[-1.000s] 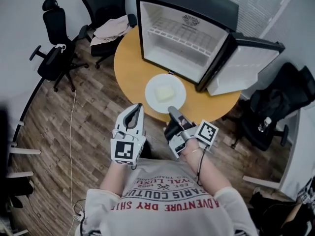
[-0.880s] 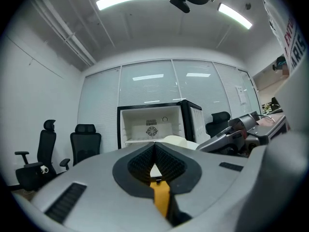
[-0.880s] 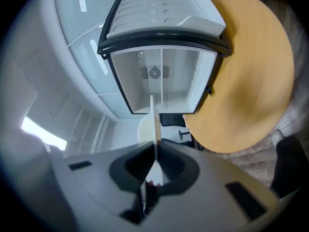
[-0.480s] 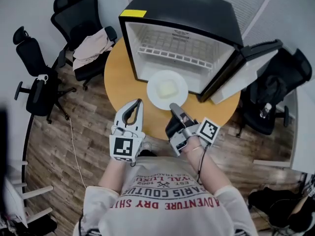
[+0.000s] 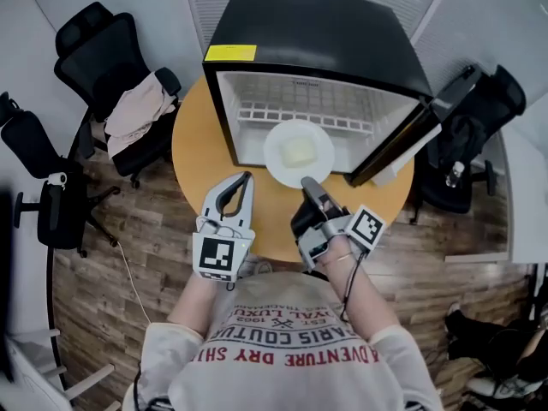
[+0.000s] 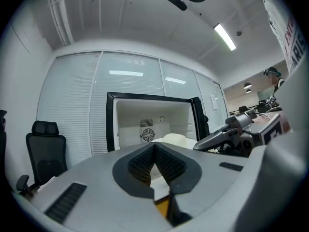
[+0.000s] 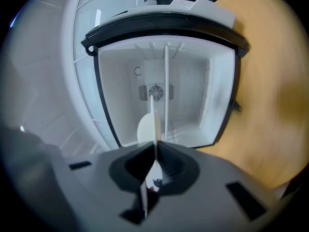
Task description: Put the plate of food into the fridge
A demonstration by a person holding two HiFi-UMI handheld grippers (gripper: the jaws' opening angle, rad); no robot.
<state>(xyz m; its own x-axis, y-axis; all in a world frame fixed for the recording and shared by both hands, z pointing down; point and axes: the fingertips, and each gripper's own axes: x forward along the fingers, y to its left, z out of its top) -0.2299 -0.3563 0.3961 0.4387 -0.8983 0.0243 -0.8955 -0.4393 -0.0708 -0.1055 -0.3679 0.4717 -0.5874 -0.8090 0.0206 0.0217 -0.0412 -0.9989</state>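
Note:
A white plate [image 5: 298,152] with a pale block of food hangs level at the mouth of the open black fridge [image 5: 317,41], below its wire shelf [image 5: 300,114]. My right gripper [image 5: 306,183] is shut on the plate's near rim. In the right gripper view the plate [image 7: 155,124] shows edge-on between the jaws of this gripper [image 7: 155,151], with the white fridge interior [image 7: 193,91] straight ahead. My left gripper [image 5: 241,181] hovers shut and empty to the left of the plate, over the round wooden table [image 5: 193,144]. In the left gripper view its jaws meet with nothing between them.
The fridge door [image 5: 415,131] stands open to the right. Black office chairs stand left of the table, one with clothes [image 5: 137,110] on it. Another chair [image 5: 467,135] with dark bags stands at the right. The floor is wood planks.
Both grippers and the plate have moved forward, from over the table's front to the fridge opening. Both grippers have stayed shut.

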